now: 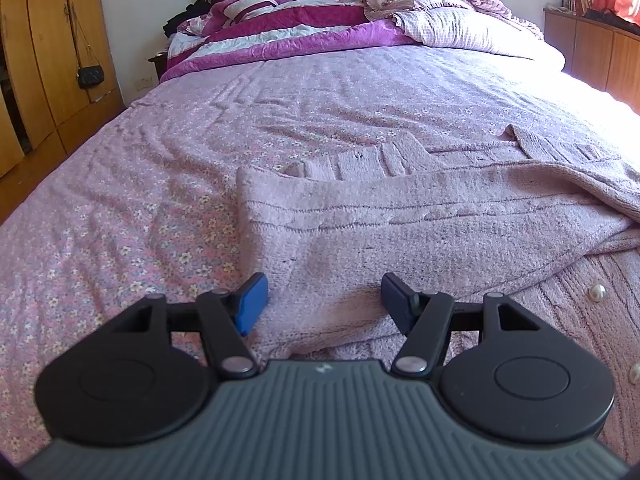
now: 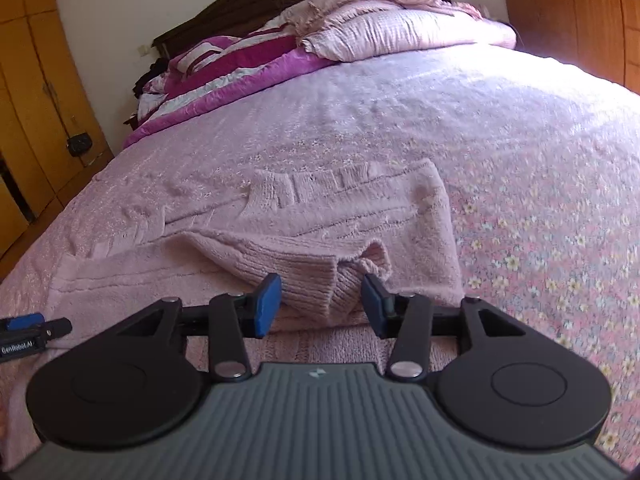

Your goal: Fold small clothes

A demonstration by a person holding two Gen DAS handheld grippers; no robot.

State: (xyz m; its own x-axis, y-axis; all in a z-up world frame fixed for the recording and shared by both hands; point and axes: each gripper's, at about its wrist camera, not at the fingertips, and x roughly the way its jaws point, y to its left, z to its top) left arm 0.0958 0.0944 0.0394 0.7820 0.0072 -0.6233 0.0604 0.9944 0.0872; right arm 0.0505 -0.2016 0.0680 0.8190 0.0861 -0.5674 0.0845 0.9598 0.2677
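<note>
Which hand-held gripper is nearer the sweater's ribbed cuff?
Right. The right hand-held gripper has the ribbed cuff between its open fingers; the left hand-held gripper hovers over the sweater's body.

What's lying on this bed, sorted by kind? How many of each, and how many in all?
Fuzzy pale pink knitted cardigan with pearl buttons: 1
Magenta and white striped quilt, heaped by the headboard: 1
Pale pink checked ruffled pillow: 1
Dark garment bunched at the headboard's left corner: 1
Total: 4, all resting on the pink floral bedsheet.
</note>
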